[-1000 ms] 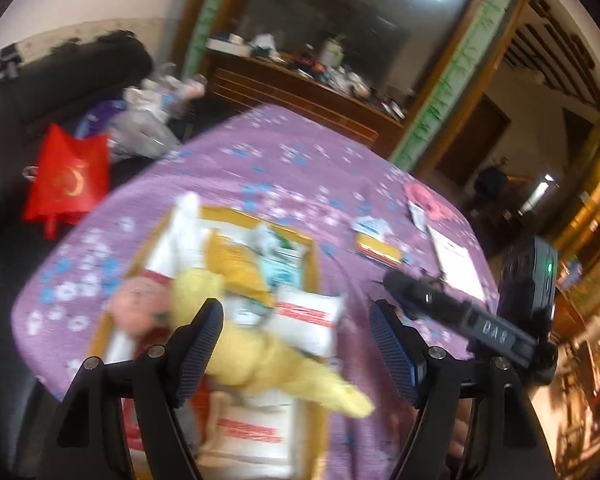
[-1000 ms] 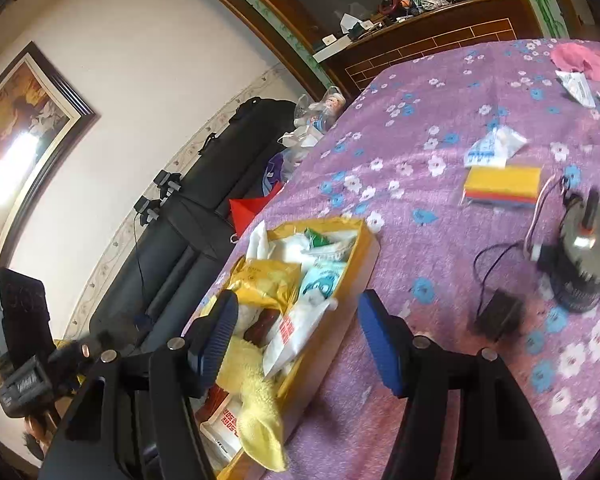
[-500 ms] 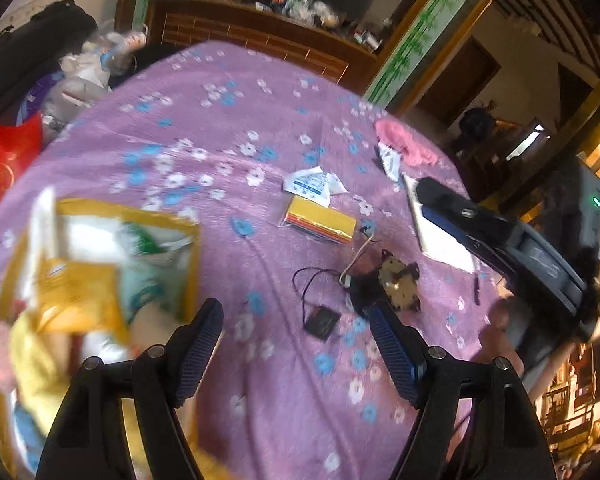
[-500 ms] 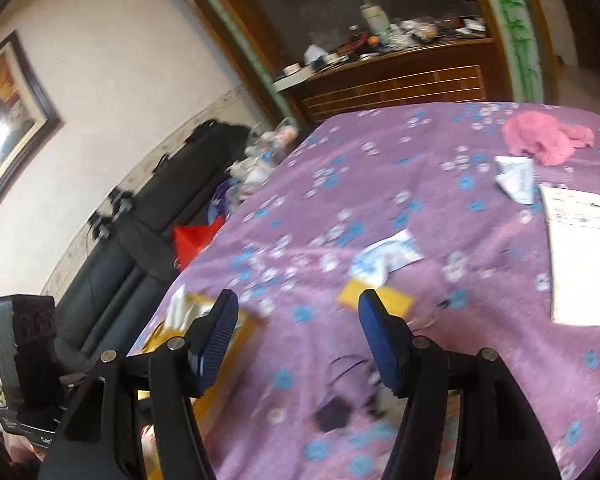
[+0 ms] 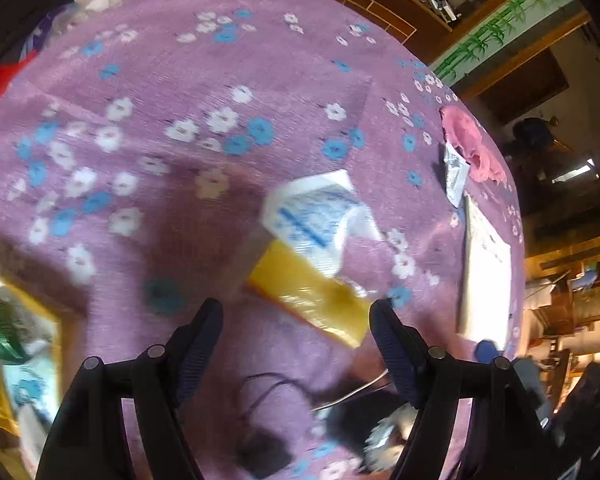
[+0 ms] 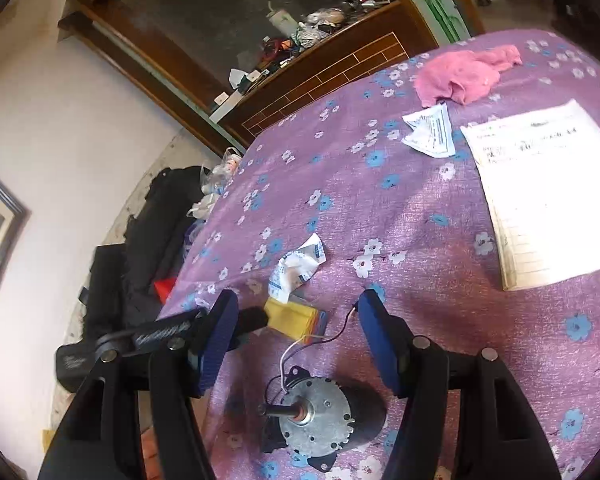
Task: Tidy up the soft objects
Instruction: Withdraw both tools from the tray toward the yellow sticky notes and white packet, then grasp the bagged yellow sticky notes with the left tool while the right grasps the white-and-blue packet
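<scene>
Yellow soft packet lies on the purple-clothed counter, just beyond the wide, empty left hand-held gripper; straddle its short sides squarely, avoiding the overlapping white wrapper.

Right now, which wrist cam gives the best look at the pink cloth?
Right wrist. The pink cloth lies sharp and whole at the far end of the purple tablecloth, folds visible, nothing covering it. In the left wrist view the cloth is small, squeezed toward the right edge and smeared by motion blur.
</scene>
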{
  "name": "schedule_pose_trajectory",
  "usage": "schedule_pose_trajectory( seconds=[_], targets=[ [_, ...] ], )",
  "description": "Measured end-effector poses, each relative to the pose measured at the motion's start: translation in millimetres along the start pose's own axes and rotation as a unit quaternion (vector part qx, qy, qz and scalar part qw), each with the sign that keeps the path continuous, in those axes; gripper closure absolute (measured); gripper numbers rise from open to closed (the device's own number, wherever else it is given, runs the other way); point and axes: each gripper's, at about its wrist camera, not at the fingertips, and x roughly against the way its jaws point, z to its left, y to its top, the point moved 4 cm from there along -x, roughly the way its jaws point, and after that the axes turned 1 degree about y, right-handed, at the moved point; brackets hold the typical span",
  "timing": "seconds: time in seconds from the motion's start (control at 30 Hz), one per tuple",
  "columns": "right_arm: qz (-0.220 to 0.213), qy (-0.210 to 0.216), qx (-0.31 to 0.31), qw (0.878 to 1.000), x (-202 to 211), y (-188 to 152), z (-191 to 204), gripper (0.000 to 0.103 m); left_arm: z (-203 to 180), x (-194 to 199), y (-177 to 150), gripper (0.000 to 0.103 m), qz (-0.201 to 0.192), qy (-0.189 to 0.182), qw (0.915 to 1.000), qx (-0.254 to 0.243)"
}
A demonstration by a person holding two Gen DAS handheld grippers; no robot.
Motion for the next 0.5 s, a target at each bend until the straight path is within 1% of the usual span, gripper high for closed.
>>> schedule_pose_trajectory(
  seconds=[0.07, 0.13, 0.2, 0.23, 0.27, 0.3, 0.4, 0.47, 0.5],
  targets=[
    [-0.002, -0.008, 0.003, 1.000, -1.1, -0.8, 1.4, 0.041, -6.1, -4.5, -0.3, 0.024, 0.002, 0.017, 0.9998, 0.004],
    [-0.008, -0.021, 0.007, 1.000, -0.4, -0.8, 1.5, 0.041, -14.3, -12.5, 0.8, 0.024, -0.003, 0.067, 0.9977, -0.008],
    [-0.009, -0.020, 0.005, 1.000, 0.8, -0.2, 0.4, 0.041, -15.4, -21.5, 2.4, 0.024, -0.001, 0.094, 0.9955, -0.010],
    [-0.009, -0.019, 0.001, 1.000, 0.6, 0.4, -1.2, 0.041, -15.2, -23.5, 3.9, 0.019, -0.008, 0.100, 0.9950, -0.006],
    [-0.009, -0.021, -0.003, 1.000, 0.5, 0.9, -3.3, 0.041, -13.7, -23.5, 6.3, 0.019, -0.019, 0.107, 0.9941, 0.000],
    [-0.010, -0.024, -0.007, 1.000, 0.7, 1.1, -5.7, 0.041, -10.6, -24.2, 6.8, 0.019, -0.021, 0.113, 0.9934, 0.009],
    [-0.009, -0.029, -0.020, 0.999, 0.0, 2.2, -12.0, 0.041, -1.9, -28.0, 8.3, 0.018, -0.002, 0.080, 0.9954, 0.051],
    [-0.009, -0.026, -0.027, 0.999, -0.2, 2.2, -13.8, 0.041, -1.6, -28.5, 8.3, 0.017, -0.001, 0.081, 0.9955, 0.050],
    [-0.008, -0.027, -0.026, 0.999, -0.4, 2.1, -14.0, 0.041, -3.6, -28.1, 6.3, 0.017, -0.002, 0.089, 0.9954, 0.037]
  ],
)
